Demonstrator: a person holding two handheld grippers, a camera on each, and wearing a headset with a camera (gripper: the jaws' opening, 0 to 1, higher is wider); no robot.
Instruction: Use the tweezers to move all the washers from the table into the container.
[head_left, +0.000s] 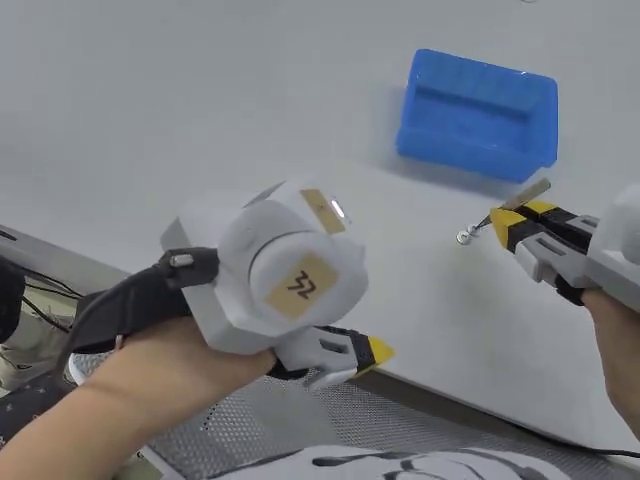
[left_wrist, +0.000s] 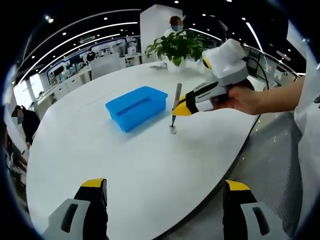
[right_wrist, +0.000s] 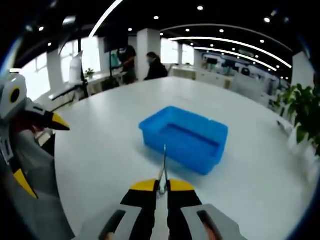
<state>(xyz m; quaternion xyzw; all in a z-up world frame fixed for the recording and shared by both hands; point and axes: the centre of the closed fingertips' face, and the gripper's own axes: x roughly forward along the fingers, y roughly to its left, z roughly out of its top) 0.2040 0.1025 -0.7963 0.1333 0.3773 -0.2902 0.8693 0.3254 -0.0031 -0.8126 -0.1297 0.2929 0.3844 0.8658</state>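
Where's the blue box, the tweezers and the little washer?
Blue box (head_left: 470, 150), head view, its near wall.
Tweezers (left_wrist: 176, 97), left gripper view, middle of the shaft.
Washer (head_left: 465, 237), head view, the ring at the tweezers' tip.

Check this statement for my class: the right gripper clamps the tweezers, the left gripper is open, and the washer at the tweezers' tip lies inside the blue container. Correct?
No. The head view shows the washer at the tip of the tweezers outside the blue container, over the bare table. The right gripper does clamp the tweezers, and the left gripper is open.
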